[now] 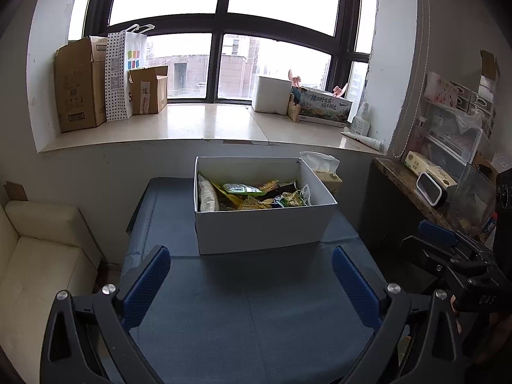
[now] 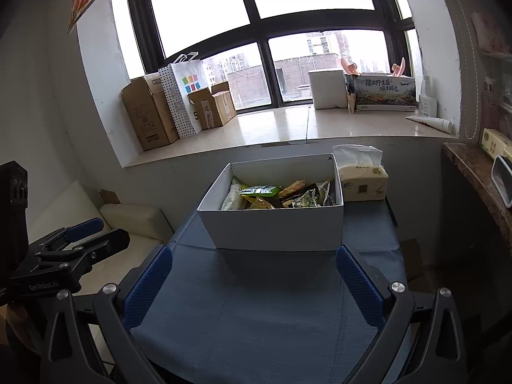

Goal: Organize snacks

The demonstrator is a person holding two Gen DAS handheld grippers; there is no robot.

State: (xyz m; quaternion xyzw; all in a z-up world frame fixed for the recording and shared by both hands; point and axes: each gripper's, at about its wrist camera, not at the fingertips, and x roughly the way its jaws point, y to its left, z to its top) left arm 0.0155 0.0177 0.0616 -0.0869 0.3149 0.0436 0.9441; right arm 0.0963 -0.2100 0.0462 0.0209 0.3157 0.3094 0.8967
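Note:
A white cardboard box (image 1: 262,230) stands at the far end of a table with a dark blue cloth (image 1: 249,313). It holds several snack packets (image 1: 252,195), green, yellow and white. The box (image 2: 275,230) and its snack packets (image 2: 281,193) also show in the right wrist view. My left gripper (image 1: 251,283) is open and empty above the cloth, in front of the box. My right gripper (image 2: 254,283) is open and empty too, in front of the box. Each gripper shows at the edge of the other's view: right gripper (image 1: 448,243), left gripper (image 2: 80,233).
A tissue pack (image 2: 363,182) stands right of the box against the wall. A cream sofa (image 1: 41,256) is left of the table. A brown counter (image 1: 412,188) with clutter is on the right. The windowsill (image 1: 204,124) holds cardboard boxes and a paper bag.

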